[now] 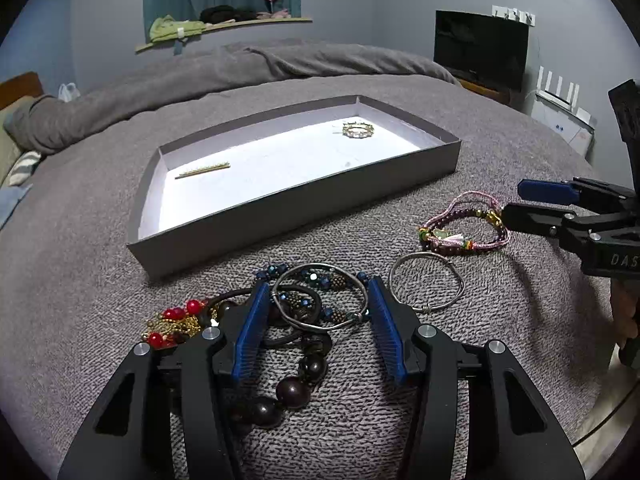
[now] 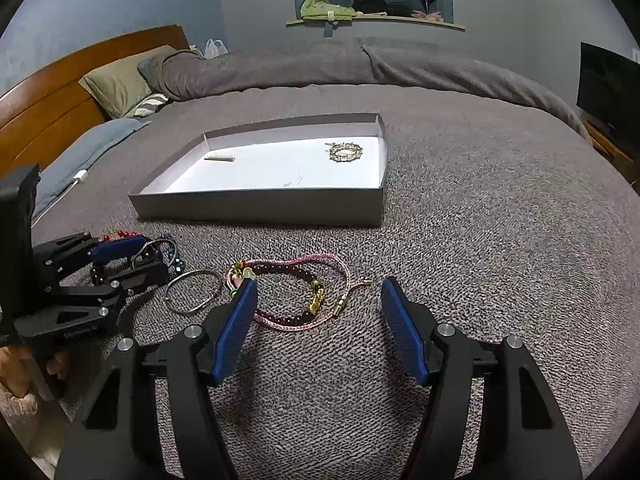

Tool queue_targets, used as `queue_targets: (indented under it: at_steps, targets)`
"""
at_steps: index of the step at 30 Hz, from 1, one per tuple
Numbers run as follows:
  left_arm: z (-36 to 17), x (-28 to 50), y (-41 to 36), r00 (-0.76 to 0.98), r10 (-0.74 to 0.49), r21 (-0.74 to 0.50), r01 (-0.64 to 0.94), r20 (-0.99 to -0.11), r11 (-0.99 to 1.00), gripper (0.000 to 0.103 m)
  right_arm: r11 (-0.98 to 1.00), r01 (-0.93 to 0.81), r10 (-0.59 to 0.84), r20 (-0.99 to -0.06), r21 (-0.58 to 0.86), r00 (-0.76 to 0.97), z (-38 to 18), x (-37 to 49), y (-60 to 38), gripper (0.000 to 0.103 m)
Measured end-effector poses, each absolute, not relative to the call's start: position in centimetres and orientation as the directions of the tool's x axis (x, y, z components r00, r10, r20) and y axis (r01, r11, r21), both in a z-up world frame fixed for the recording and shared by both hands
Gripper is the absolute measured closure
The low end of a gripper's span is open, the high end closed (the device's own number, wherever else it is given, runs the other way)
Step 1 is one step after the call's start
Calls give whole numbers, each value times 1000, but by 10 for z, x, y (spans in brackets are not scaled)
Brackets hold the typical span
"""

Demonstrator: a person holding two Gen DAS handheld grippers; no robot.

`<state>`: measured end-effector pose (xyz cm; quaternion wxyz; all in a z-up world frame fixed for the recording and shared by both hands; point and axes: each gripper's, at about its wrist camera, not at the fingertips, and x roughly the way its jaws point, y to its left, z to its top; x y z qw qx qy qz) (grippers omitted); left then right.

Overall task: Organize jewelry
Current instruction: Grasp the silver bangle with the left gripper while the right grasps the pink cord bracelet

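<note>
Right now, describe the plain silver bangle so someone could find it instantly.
On the grey blanket, in front of the shallow grey tray, lies a row of jewelry. The plain silver bangle lies alone between the tangled bead pile and the pink-corded bracelet: a bare wire hoop, no beads.

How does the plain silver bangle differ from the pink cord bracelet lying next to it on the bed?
The silver bangle is one bare metal ring; the pink cord bracelet combines braided cord, dark red beads and gold charms. The bangle lies clear of both grippers; the bracelet lies between the right gripper's open jaws. Both lie flat on the grey blanket, outside the box.
</note>
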<state>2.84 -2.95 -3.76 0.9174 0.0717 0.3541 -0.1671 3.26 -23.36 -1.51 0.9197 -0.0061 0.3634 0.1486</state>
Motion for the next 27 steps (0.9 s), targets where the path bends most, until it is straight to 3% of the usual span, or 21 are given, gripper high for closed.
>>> queue_targets:
  at_steps: [4, 9, 18, 23, 27]
  targets:
    - [-37, 28, -29, 698, -253, 16, 354, -670, 935, 51, 957, -275, 263, -674, 91, 690, -17, 34, -233, 39]
    - [-34, 27, -28, 712, -243, 24, 342, -659, 939, 51, 960, -265, 253, -683, 90, 686, -20, 37, -235, 58]
    - [-31, 26, -26, 718, -246, 14, 336, -651, 942, 51, 964, -218, 264, -678, 155, 686, -25, 51, -245, 74]
    - [-31, 26, -26, 720, -245, 16, 335, -650, 942, 51, 952, -251, 302, -682, 176, 666, -27, 53, -240, 99]
    - [-28, 26, -22, 729, -247, 7, 327, -638, 945, 51, 949, -268, 310, -631, 165, 711, -13, 43, -241, 100]
